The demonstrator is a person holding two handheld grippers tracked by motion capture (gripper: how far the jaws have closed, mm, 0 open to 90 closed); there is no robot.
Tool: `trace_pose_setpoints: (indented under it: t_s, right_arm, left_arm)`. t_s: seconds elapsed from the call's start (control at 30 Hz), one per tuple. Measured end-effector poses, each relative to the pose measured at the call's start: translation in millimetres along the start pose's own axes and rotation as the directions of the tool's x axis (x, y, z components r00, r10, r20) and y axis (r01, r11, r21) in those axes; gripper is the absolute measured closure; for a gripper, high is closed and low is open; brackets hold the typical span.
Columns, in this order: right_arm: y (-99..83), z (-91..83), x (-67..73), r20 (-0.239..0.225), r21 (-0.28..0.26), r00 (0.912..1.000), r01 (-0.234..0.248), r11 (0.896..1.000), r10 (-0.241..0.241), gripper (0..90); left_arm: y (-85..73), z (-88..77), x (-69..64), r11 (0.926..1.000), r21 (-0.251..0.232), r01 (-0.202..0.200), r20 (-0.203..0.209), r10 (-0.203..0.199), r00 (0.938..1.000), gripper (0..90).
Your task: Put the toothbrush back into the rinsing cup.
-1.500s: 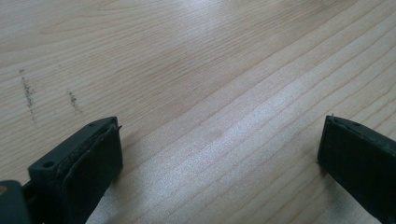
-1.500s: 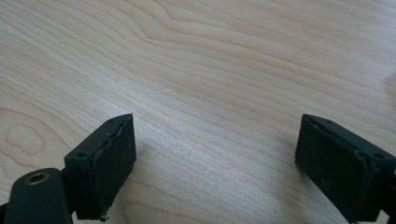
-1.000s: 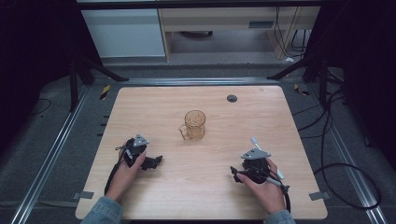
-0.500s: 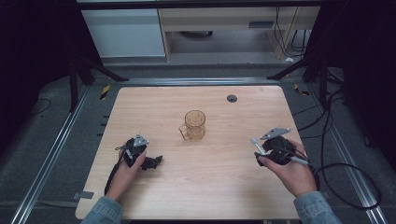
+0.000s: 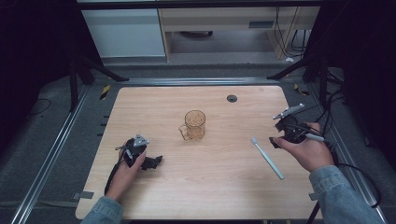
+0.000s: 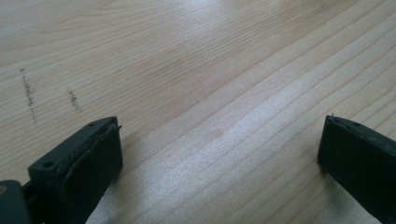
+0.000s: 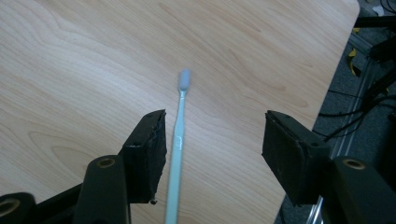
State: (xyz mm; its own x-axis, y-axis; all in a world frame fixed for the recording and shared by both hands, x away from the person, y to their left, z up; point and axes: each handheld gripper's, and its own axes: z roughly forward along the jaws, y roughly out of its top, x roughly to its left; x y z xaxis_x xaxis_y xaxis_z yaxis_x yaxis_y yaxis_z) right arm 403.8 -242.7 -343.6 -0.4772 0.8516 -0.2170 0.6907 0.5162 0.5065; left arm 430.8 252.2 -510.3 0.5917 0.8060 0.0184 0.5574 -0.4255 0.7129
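Lying on pale wooden table (image 5: 154,107), toothbrush (image 5: 267,157), both tongs apart, empty, dark room.

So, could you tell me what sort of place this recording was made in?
Probably a lab or workshop recording station: a bare wooden table set in metal rails, cables trailing on the dark floor, and only a glass mug and toothbrush laid out.

Glass mug (image 5: 194,125) upright near centre of table (image 5: 215,191). Toothbrush (image 5: 266,157) flat on table, right of mug and nearer person, well apart from it. Small round cap (image 5: 232,98) behind mug, near far edge. Left gripper (image 5: 150,162) on table, left of mug, near front. Right gripper (image 5: 276,134) above table's right edge, just right of toothbrush head.
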Motion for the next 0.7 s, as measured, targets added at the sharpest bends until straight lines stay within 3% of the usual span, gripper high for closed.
trace_pose_setpoints:
  t_s: [0.17, 0.4, 0.7]
  right_arm:
    - [7.5, -1.3, -4.8, -0.009, 0.029, 1.0, 0.003, 1.0, -0.002, 41.9]
    - [12.3, 14.0, -4.5, -0.034, 0.106, 0.9993, 0.016, 0.994, -0.013, 46.5]
    - [16.9, 29.8, -9.7, -0.05, 0.146, 0.9987, 0.002, 0.989, 0.005, 50.3]
  left_arm:
    - [0.1, 0.0, 0.2, 1.0, 0.0, -0.003, -0.001, 0.003, 1.0, 0.0]
    - [0.1, 0.0, 0.2, 1.0, 0.0, -0.003, 0.0, 0.003, 1.0, 0.0]
    - [0.1, 0.0, 0.2, 1.0, 0.0, -0.002, 0.0, 0.002, 1.0, 0.0]
